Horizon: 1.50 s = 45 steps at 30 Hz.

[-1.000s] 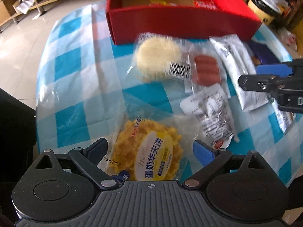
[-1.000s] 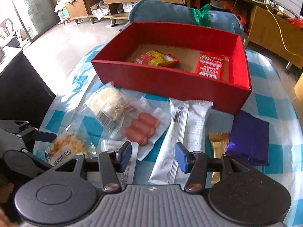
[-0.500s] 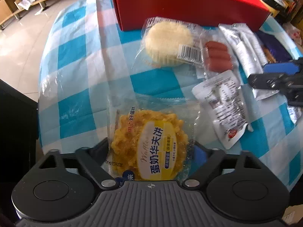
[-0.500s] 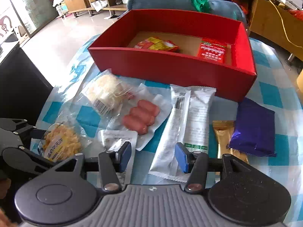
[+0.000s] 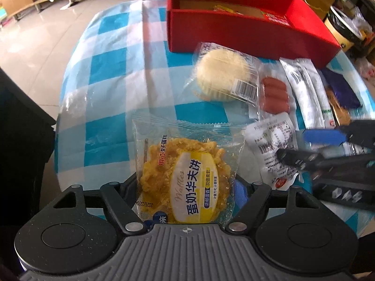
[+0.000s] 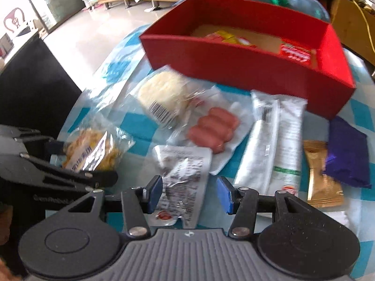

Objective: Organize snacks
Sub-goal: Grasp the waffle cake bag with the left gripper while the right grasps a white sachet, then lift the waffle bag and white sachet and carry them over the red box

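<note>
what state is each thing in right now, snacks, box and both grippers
left gripper: jaws have just been closing, now shut on the waffle pack
waffle pack: sealed, gripped
right gripper: open over the white sachet, not gripping
white sachet: sealed, flat on the cloth
sausage pack: sealed, on the cloth
red box: open, two packets inside

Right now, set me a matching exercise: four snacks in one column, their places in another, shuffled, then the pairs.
Things:
1. waffle packet
2. sausage pack
3. purple packet
4. red-and-white sachet

Places:
A. inside the red box
B. between the left gripper fingers, whose jaws have just been closing
C. on the cloth, at the far right of the row
D. on the cloth between the round pale cake and the long white packet

Pairs: 1-B, 2-D, 3-C, 4-A
</note>
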Tool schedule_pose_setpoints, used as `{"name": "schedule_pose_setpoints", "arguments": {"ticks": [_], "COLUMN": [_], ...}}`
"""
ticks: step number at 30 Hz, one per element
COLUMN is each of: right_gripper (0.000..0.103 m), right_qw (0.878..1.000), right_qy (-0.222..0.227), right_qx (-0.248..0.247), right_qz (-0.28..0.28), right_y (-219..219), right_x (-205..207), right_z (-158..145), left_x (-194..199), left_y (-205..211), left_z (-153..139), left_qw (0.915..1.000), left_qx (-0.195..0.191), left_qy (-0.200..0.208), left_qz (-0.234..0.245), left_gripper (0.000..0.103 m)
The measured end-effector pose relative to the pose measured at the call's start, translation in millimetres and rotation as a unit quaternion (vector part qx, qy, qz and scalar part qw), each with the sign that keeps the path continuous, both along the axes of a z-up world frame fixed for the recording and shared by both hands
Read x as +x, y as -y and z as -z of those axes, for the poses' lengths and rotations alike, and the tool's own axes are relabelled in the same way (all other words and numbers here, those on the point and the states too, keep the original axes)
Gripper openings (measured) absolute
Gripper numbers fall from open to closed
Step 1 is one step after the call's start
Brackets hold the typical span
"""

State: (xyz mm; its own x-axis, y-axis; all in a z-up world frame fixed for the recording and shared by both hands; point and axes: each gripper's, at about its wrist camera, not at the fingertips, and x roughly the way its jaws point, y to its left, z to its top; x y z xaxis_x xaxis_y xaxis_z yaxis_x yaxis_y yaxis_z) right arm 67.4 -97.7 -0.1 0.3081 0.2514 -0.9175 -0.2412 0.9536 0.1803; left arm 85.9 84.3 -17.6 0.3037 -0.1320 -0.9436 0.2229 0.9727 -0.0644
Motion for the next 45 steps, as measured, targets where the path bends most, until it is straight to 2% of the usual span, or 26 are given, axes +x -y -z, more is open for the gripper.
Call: {"name": "schedule_pose_setpoints", "arguments": {"ticks": [6,10,20,32,45], "right_gripper": [0.047,0.051,0.049,0.042,0.042], "right_qw": [0.999,0.998,0.992,0.998,0.999], "right_qy": [0.008,0.015,0.045,0.035,0.049], "right_qx": [-0.032,-0.047,-0.082,-0.044,-0.008], "right_qz": [-0.018,-0.026,-0.079,-0.033,0.017], "right_y": [-18.2,-26.5,-48.6,-13.9,15.8], "right_x": [-0.1,-1.6,-14.1,-20.0,-26.7], "right_z": [8.9,11.6,17.5,3.8,-21.3], "left_x": [2.4,2.7,3.6,1.9,0.4], "left_y": [-6.9,-9.9,-12.1,-9.1,-3.6], "left_z": [3.9,6.4,10.7,7.9,0.8], "left_qw": [0.9999,0.9997,0.9996,0.9997,0.9997], "left_qx": [0.004,0.011,0.010,0.000,-0.019], "left_qy": [-0.010,-0.012,-0.020,-0.018,-0.011], "left_qz": [-0.011,-0.017,-0.019,-0.014,-0.004], "left_gripper": [0.080,0.080,0.080,0.080,0.080]}}
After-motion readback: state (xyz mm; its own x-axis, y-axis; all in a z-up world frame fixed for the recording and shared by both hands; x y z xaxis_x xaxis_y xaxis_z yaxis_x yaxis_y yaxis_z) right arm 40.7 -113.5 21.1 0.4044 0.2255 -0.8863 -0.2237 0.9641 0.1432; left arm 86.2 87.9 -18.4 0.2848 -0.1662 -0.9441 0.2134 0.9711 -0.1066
